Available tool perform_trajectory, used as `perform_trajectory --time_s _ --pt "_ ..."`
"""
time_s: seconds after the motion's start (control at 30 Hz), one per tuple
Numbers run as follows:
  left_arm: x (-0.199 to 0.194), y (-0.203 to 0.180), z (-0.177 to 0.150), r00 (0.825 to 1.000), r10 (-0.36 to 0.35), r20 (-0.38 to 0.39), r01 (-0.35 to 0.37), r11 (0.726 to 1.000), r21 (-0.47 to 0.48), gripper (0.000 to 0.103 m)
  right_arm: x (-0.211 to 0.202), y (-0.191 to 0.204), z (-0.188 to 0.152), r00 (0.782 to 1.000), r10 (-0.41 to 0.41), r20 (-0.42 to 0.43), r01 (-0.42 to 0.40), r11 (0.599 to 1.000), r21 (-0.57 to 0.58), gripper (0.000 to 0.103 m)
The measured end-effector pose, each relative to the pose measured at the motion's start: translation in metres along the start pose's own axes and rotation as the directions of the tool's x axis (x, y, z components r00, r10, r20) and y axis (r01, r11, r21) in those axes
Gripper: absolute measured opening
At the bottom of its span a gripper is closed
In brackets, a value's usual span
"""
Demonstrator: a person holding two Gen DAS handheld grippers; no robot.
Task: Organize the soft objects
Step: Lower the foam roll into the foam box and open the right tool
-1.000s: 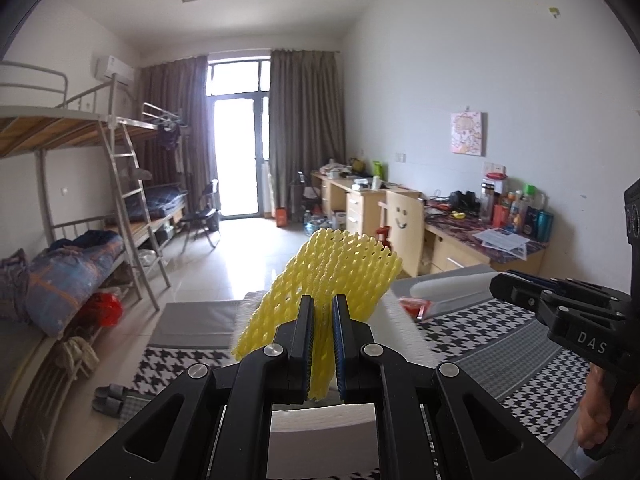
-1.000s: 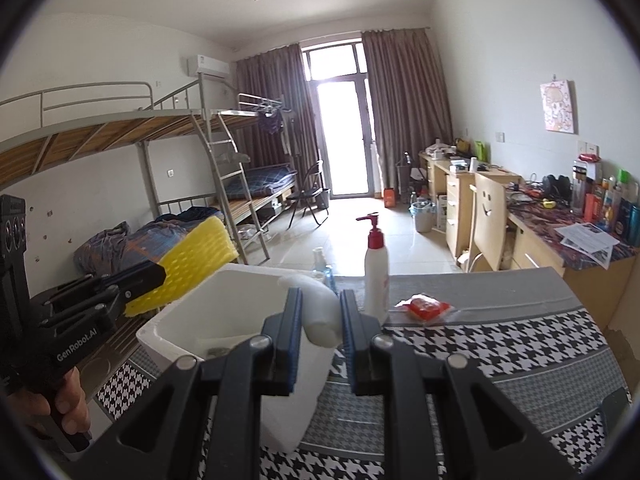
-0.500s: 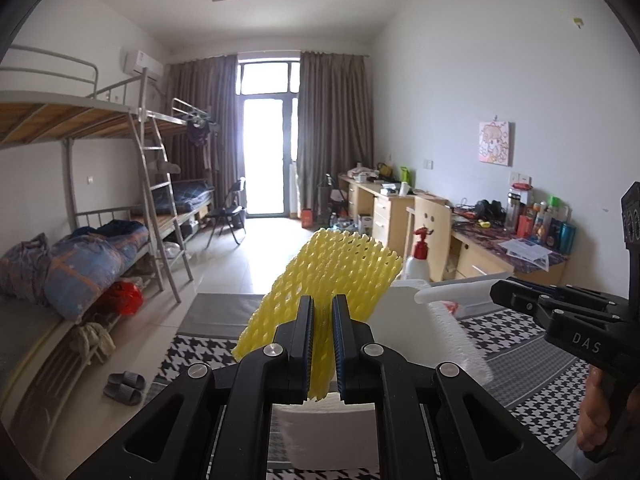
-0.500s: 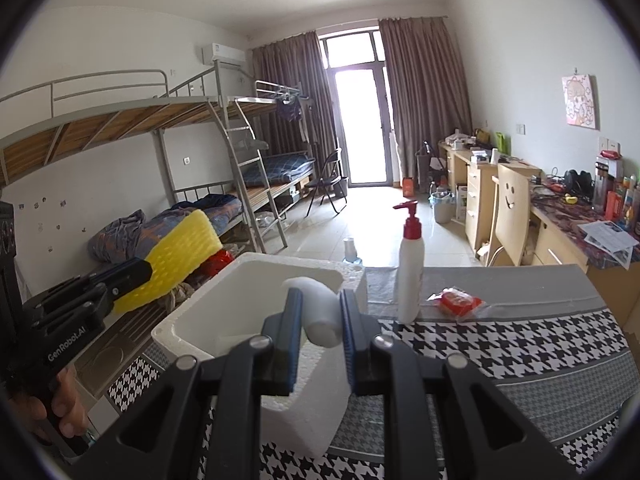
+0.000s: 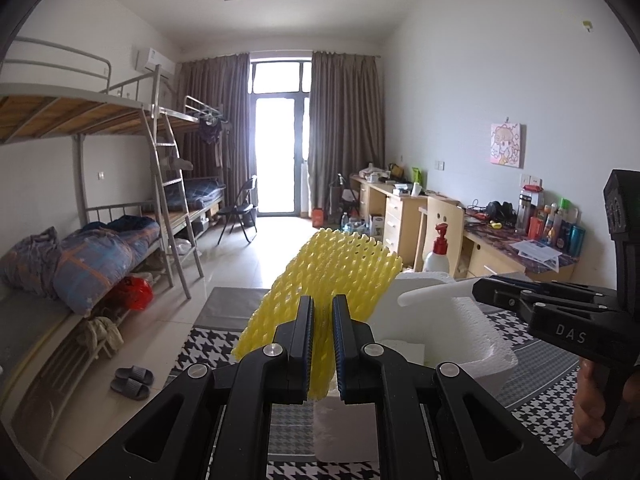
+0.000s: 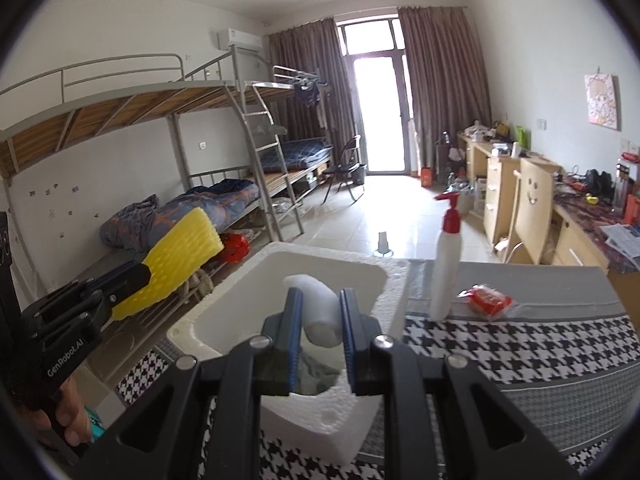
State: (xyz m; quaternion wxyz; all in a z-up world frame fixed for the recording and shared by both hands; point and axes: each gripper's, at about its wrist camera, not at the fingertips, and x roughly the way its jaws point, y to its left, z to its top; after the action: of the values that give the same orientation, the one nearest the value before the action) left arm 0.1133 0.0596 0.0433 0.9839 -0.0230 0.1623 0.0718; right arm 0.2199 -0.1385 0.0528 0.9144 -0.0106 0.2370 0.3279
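Houndstooth tablecloth (image 6: 520, 344) carries a white foam box (image 6: 224, 308). At 9 o'clock of it, the left gripper (image 5: 320, 332) pinches yellow foam netting (image 5: 332, 268): light, squashy, best held mid-sleeve. Over the box, the right gripper (image 6: 320, 320) clamps a white foam roll (image 6: 318, 304), equally crushable.

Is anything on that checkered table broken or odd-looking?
Yes: the white foam box looks damaged. Its near wall has a ragged bite missing, right below the right tongs, which grip a white foam roll. The pump bottle stands upright, and nothing looks spilled.
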Motion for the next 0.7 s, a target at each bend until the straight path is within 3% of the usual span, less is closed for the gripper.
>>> perform_trajectory --time_s 0.4,0.47,0.53,0.6,0.7 --pt "0.004 0.013 -0.004 1.000 0.003 -0.013 -0.003 1.000 -0.015 0.010 0.028 0.009 -0.005 0.997 0.011 -0.070 -0.011 1.000 -0.001 0.023" --pt "0.005 0.014 -0.004 1.000 0.005 -0.014 -0.005 1.000 -0.018 0.010 0.031 0.011 -0.007 0.997 0.007 -0.078 -0.008 1.000 -0.012 0.034" --pt "0.005 0.015 -0.005 1.000 0.004 -0.014 -0.004 1.000 -0.018 0.010 0.034 0.014 -0.008 0.996 -0.002 -0.093 0.000 1.000 -0.020 0.062" --pt "0.005 0.015 -0.005 1.000 0.004 -0.015 -0.004 1.000 -0.018 0.010 0.033 0.014 -0.009 0.996 0.008 -0.087 -0.010 1.000 -0.019 0.075" --pt "0.007 0.017 -0.004 1.000 0.001 -0.018 -0.002 1.000 -0.018 0.010 0.032 0.014 -0.009 0.996 0.017 -0.086 -0.019 1.000 -0.013 0.075"
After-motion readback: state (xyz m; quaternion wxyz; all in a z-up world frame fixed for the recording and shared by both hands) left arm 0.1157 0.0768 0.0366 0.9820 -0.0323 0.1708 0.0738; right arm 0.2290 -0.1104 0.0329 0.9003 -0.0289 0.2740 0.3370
